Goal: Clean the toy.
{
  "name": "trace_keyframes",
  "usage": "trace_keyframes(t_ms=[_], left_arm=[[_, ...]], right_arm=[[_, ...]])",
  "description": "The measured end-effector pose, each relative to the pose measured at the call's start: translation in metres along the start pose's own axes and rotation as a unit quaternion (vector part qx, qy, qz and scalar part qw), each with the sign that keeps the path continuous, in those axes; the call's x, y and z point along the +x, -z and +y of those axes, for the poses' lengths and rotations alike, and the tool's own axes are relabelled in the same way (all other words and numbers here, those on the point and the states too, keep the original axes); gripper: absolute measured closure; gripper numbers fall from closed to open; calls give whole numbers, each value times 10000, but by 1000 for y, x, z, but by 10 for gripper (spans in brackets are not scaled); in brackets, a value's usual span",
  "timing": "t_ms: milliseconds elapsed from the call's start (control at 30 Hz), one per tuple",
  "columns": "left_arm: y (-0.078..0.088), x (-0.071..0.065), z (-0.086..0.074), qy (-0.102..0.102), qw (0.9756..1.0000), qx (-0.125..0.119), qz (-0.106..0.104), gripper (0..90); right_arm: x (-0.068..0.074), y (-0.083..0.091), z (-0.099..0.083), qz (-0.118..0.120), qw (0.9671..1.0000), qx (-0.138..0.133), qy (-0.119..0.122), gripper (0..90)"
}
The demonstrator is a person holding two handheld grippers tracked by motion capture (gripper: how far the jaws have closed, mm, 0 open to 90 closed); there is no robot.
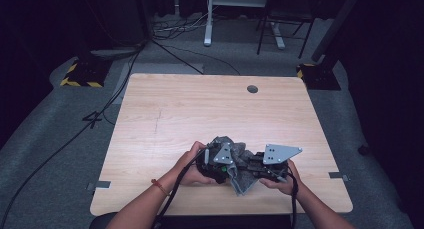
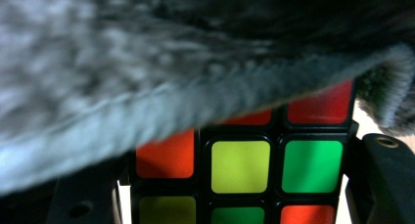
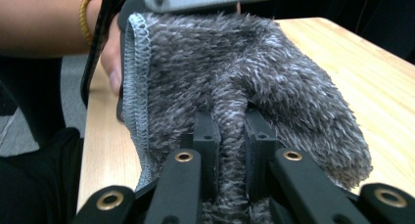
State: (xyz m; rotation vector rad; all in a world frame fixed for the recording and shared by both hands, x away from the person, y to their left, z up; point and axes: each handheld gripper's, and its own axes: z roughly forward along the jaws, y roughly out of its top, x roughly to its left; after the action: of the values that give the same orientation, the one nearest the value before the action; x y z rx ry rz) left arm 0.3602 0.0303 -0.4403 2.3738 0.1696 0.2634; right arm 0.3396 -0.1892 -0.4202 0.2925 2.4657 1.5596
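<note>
While the left gripper (image 1: 220,165) is clamping a puzzle cube (image 2: 240,165) at the table's (image 1: 200,109) six o'clock edge, the right gripper (image 3: 230,131) is pinching a fold of grey cloth (image 3: 254,77) draped over it; a hard tug risks twisting the cube loose.

A mottled grey fuzzy cloth (image 3: 274,82) drapes a black-framed cube (image 2: 274,165) with red, orange, yellow-green and green squares.

Cloth (image 1: 242,165): draped over the cube, between the two grippers, above the table's near edge.
Cube (image 2: 240,166): between the left gripper's (image 1: 216,165) jaws, under the cloth.
Right gripper (image 3: 230,136): right of the cloth, a fold between its jaws.
Table (image 1: 200,109): beneath everything.
</note>
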Motion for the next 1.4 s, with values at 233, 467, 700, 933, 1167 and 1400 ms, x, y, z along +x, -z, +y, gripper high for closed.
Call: trace_keyframes(t_ms=[233,467,700,933,1167,1400], left_arm=[[2,-6,3,-58,9997,-173,-167,335],[-1,-7,5,-61,9999,-96,-127,334],[-2,-7,5,-93,9999,-48,-67,337],[13,2,-1,112,9993,-329,120,338],[24,3,-1,181,9973,-709,81,337],[22,4,-3,137,9975,-693,-55,333]], right_arm=[[-12,5,-1,-563,9981,156,-187,804],[-6,2,3,-304,9994,-55,-172,806],[4,-1,9,-278,9996,76,65,806],[-12,7,-13,-521,9973,448,-243,806],[-18,4,-23,-305,9971,452,-527,805],[-18,5,-21,76,9972,17,-742,805]])
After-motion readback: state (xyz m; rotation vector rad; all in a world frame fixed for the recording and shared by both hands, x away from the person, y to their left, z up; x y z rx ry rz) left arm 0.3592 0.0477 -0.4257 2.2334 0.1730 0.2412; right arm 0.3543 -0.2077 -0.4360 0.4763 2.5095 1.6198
